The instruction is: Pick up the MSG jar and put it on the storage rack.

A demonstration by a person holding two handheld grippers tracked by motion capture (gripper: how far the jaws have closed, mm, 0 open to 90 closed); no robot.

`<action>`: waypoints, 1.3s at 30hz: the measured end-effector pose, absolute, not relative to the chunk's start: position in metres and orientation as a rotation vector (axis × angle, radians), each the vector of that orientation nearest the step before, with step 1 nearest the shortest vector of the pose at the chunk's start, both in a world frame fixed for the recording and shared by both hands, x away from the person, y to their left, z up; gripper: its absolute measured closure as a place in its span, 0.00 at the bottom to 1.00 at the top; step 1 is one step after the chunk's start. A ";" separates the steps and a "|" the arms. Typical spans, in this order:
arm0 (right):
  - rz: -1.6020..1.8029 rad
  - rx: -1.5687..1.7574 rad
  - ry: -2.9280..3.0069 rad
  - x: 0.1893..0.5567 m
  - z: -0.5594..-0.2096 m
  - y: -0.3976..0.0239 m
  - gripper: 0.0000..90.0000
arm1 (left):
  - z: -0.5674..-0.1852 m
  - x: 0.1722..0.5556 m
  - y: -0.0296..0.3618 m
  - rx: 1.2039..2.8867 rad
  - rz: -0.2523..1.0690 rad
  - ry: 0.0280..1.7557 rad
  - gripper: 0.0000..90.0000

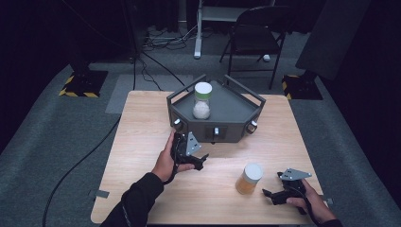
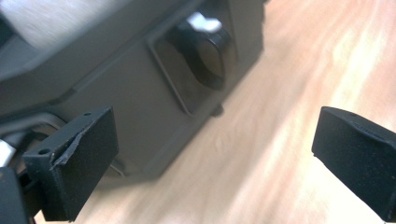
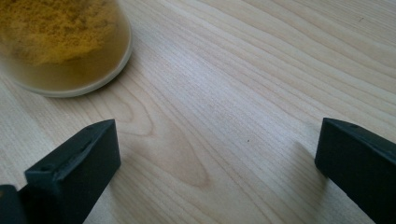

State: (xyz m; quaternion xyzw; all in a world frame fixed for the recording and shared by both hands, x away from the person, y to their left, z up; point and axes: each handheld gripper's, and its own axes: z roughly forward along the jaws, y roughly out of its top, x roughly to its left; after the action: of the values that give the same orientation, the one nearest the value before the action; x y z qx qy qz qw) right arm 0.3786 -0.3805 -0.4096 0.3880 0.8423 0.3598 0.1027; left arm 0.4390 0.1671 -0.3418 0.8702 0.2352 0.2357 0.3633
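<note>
Fingers of both grippers spread, grasping nothing; amber jar (image 1: 248, 178) stands between, grey tray (image 1: 231, 111) beyond.

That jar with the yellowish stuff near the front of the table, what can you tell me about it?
The jar of yellow powder is a small clear cylinder with a white lid, standing upright on the wooden table near its front edge. Orange-yellow powder fills most of it; the right gripper view shows the grainy contents through the wall. Nothing grips it: the right tool lies just beside it, jaws open and apart from it.
</note>
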 end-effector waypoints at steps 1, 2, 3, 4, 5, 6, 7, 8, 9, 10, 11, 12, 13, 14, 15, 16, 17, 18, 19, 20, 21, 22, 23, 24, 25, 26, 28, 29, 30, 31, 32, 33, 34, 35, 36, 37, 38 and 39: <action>1.062 1.145 2.486 0.379 -0.410 -0.380 0.00 | -0.342 0.438 0.168 2.248 0.604 0.597 0.01; 1.062 1.145 2.486 0.379 -0.410 -0.380 0.00 | -0.341 0.437 0.169 2.262 0.594 0.592 0.01; 1.062 1.145 2.486 0.379 -0.410 -0.381 0.00 | -0.341 0.435 0.170 2.269 0.590 0.592 0.01; 1.062 1.145 2.486 0.379 -0.410 -0.381 0.00 | -0.341 0.433 0.172 2.274 0.591 0.588 0.01; 1.062 1.145 2.486 0.379 -0.410 -0.381 0.00 | -0.342 0.431 0.173 2.282 0.590 0.583 0.01; 1.062 1.145 2.486 0.379 -0.410 -0.380 0.00 | -0.342 0.430 0.174 2.291 0.586 0.579 0.01; 1.062 1.145 2.486 0.379 -0.410 -0.381 0.00 | -0.342 0.428 0.176 2.302 0.586 0.574 0.01; 1.062 1.145 2.486 0.379 -0.410 -0.381 0.00 | -0.342 0.426 0.177 2.310 0.591 0.573 0.01; 1.062 1.145 2.486 0.379 -0.410 -0.381 0.00 | -0.342 0.425 0.179 2.325 0.584 0.570 0.01; 1.062 1.145 2.486 0.379 -0.410 -0.380 0.00 | -0.343 0.423 0.180 2.334 0.584 0.575 0.01; 1.062 1.145 2.486 0.379 -0.410 -0.380 0.00 | -0.343 0.422 0.182 2.337 0.581 0.580 0.01; 1.062 1.145 2.486 0.379 -0.410 -0.381 0.00 | -0.344 0.421 0.185 2.341 0.573 0.579 0.01; 1.062 1.145 2.486 0.379 -0.410 -0.380 0.00 | -0.344 0.419 0.186 2.346 0.574 0.580 0.01; 1.059 1.145 2.488 0.379 -0.409 -0.380 0.00 | -0.344 0.417 0.187 2.354 0.585 0.576 0.01; 1.059 1.145 2.488 0.379 -0.409 -0.380 0.00 | -0.345 0.415 0.189 2.357 0.596 0.573 0.01; 1.059 1.145 2.488 0.379 -0.409 -0.380 0.00 | -0.345 0.414 0.190 2.367 0.596 0.576 0.01; 1.059 1.145 2.488 0.379 -0.409 -0.380 0.00 | -0.344 0.413 0.192 2.375 0.593 0.578 0.01; 1.059 1.145 2.488 0.379 -0.409 -0.380 0.00 | -0.344 0.412 0.194 2.383 0.595 0.579 0.01; 1.059 1.145 2.488 0.379 -0.409 -0.380 0.00 | -0.345 0.410 0.196 2.387 0.598 0.583 0.01; 1.059 1.145 2.488 0.379 -0.409 -0.380 0.00 | -0.345 0.410 0.198 2.392 0.595 0.586 0.01; 1.059 1.145 2.488 0.379 -0.409 -0.380 0.00 | -0.345 0.409 0.200 2.395 0.591 0.590 0.01; 1.059 1.145 2.488 0.379 -0.409 -0.380 0.00 | -0.345 0.408 0.202 2.404 0.589 0.596 0.01; 1.059 1.145 2.488 0.379 -0.409 -0.380 0.00 | -0.346 0.407 0.204 2.405 0.586 0.605 0.01; 1.059 1.145 2.488 0.379 -0.409 -0.380 0.00 | -0.347 0.406 0.206 2.408 0.585 0.609 0.01; 1.059 1.145 2.488 0.379 -0.409 -0.380 0.00 | -0.347 0.404 0.209 2.410 0.580 0.618 0.01; 1.059 1.145 2.488 0.379 -0.409 -0.380 0.00 | -0.348 0.403 0.212 2.403 0.573 0.627 0.01; 1.059 1.145 2.488 0.379 -0.409 -0.380 0.00 | -0.348 0.401 0.215 2.414 0.565 0.643 0.01; 1.059 1.145 2.488 0.379 -0.409 -0.380 0.00 | -0.349 0.400 0.218 2.413 0.557 0.650 0.01; 1.059 1.145 2.488 0.379 -0.409 -0.380 0.00 | -0.349 0.400 0.219 2.416 0.550 0.656 0.01; 1.059 1.145 2.488 0.379 -0.409 -0.380 0.00 | -0.350 0.399 0.221 2.416 0.541 0.667 0.01; 1.059 1.145 2.488 0.379 -0.409 -0.380 0.00 | -0.351 0.398 0.223 2.420 0.539 0.673 0.01; 1.059 1.146 2.488 0.379 -0.409 -0.380 0.00 | -0.351 0.397 0.225 2.424 0.530 0.682 0.01; 1.059 1.145 2.488 0.379 -0.409 -0.380 0.00 | -0.352 0.397 0.228 2.421 0.516 0.695 0.01; 1.059 1.145 2.488 0.379 -0.409 -0.380 0.00 | -0.352 0.397 0.230 2.421 0.505 0.709 0.01; 1.059 1.145 2.488 0.379 -0.409 -0.380 0.00 | -0.352 0.396 0.232 2.427 0.502 0.717 0.01; 1.059 1.145 2.488 0.379 -0.409 -0.380 0.00 | -0.353 0.395 0.234 2.427 0.501 0.724 0.01; 1.059 1.146 2.488 0.379 -0.409 -0.380 0.00 | -0.354 0.395 0.236 2.422 0.489 0.738 0.01; 1.059 1.146 2.488 0.379 -0.409 -0.380 0.00 | -0.354 0.396 0.239 2.422 0.478 0.747 0.01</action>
State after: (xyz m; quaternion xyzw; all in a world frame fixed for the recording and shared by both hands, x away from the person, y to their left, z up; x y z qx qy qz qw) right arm 0.3786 -0.3804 -0.4093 0.3881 0.8428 0.3587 0.1024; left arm 0.3956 0.2385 -0.3536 0.9021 0.2783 0.1782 0.2775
